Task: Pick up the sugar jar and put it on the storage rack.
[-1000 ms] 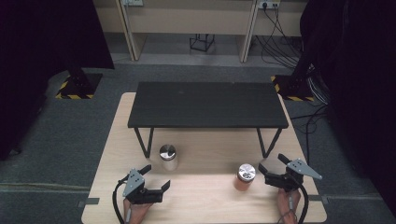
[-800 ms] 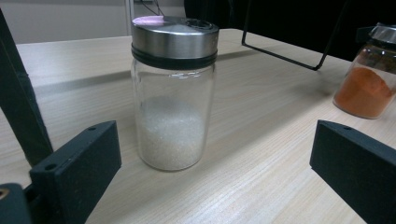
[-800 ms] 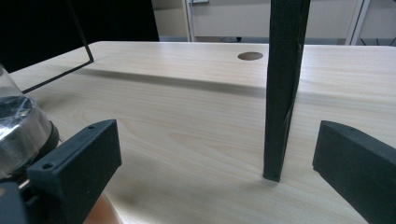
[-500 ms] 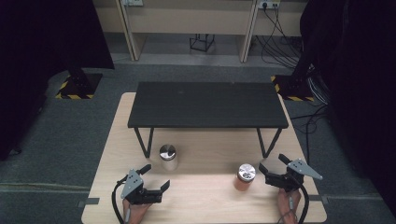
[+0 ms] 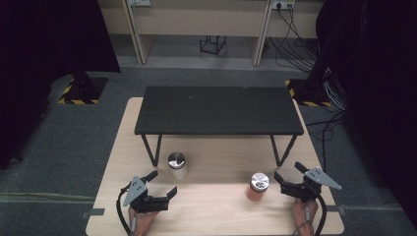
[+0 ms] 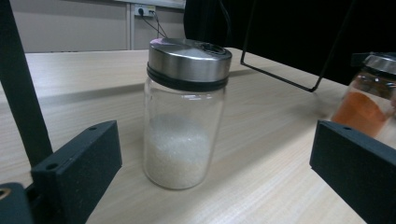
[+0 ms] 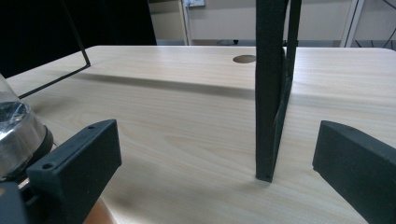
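The left gripper (image 6: 205,186) is pointing along the pale wooden table (image 6: 280,130), its two black jaws standing wide apart with nothing between them but open air. A glass jar of white grains (image 6: 184,112), capped with a shiny metal lid (image 6: 189,58), is standing upright on the wood just ahead of the gap. A jar of orange powder (image 6: 366,100) is sitting farther off at the right edge, while a black table leg (image 6: 23,88) is rising at the left.

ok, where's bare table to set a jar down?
Bare wood between the white-filled jar and orange-filled jar, and along the near edge between the left gripper and right gripper. Crowded under the black bench, by its legs.
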Demonstrator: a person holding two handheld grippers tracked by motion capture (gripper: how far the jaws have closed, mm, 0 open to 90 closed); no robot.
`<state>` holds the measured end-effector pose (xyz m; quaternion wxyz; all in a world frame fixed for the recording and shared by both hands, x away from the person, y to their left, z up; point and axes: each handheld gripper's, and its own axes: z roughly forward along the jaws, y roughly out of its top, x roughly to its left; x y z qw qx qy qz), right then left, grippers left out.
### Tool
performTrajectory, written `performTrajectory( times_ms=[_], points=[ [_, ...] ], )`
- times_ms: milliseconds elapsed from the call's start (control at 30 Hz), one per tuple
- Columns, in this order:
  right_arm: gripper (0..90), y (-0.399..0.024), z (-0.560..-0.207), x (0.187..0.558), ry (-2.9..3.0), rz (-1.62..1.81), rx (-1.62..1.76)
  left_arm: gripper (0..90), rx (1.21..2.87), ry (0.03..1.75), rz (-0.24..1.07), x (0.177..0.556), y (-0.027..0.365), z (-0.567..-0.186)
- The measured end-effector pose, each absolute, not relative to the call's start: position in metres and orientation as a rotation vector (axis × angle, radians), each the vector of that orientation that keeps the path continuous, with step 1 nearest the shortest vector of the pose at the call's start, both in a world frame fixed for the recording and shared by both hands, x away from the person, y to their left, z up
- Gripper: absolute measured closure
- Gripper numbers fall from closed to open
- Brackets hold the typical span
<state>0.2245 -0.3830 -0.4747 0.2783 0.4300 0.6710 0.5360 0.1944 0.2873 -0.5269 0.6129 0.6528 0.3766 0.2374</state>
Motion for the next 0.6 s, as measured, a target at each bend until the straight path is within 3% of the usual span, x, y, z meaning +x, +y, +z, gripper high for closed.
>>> performTrajectory(
  times_ms=[600],
  points=[
    [1.1, -0.384, -0.475, 0.226, 1.817, 1.448, 1.140, 1.9, 1.531, 0.877, 0.560, 0.224, 0.273, -0.512]
  ],
)
